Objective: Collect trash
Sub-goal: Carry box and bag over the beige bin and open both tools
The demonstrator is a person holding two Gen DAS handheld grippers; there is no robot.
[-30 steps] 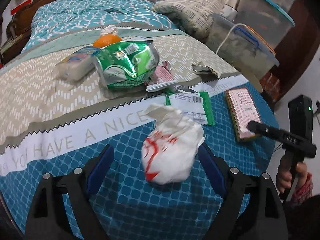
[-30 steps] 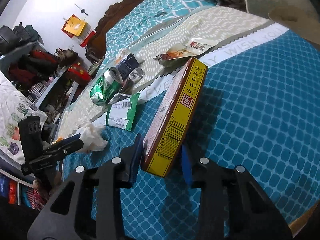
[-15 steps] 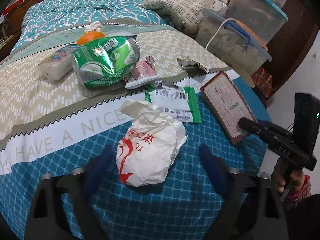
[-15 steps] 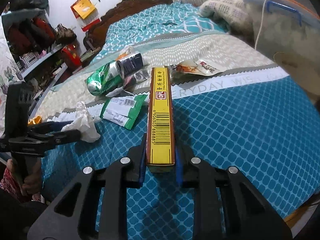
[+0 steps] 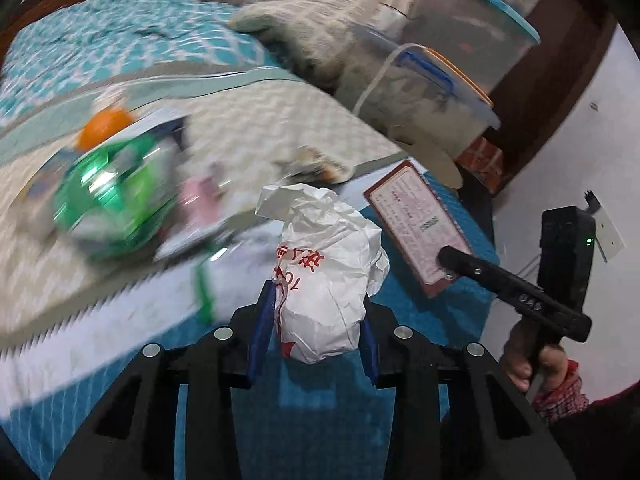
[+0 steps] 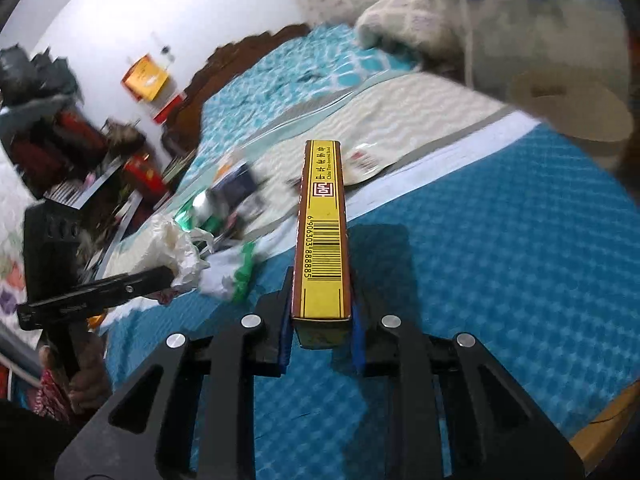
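A crumpled white plastic bag [image 5: 328, 264] with red print sits between the blue pads of my left gripper [image 5: 318, 296]. The jaws are closing and both pads press its sides, just above the blue bedspread [image 5: 328, 412]. The right wrist view shows the same bag [image 6: 168, 244] at the tip of that gripper [image 6: 120, 284]. My right gripper [image 6: 320, 280] is shut on a flat yellow and brown box [image 6: 323, 208], held on edge with the barcode up. In the left wrist view the box [image 5: 416, 228] stands tilted at the right.
A crushed green can [image 5: 108, 204], an orange object [image 5: 105, 130], a green and white packet [image 6: 236, 272] and a foil wrapper [image 5: 316, 166] lie on the bed. Clear storage tubs [image 5: 432, 96] and a pillow [image 5: 312, 28] stand at the far right. Shelves of clutter [image 6: 60, 148] line the left wall.
My left gripper's jaws came together around the white bag and it rose off the bedspread. My right gripper closed on the box, turned it onto its edge and raised it.
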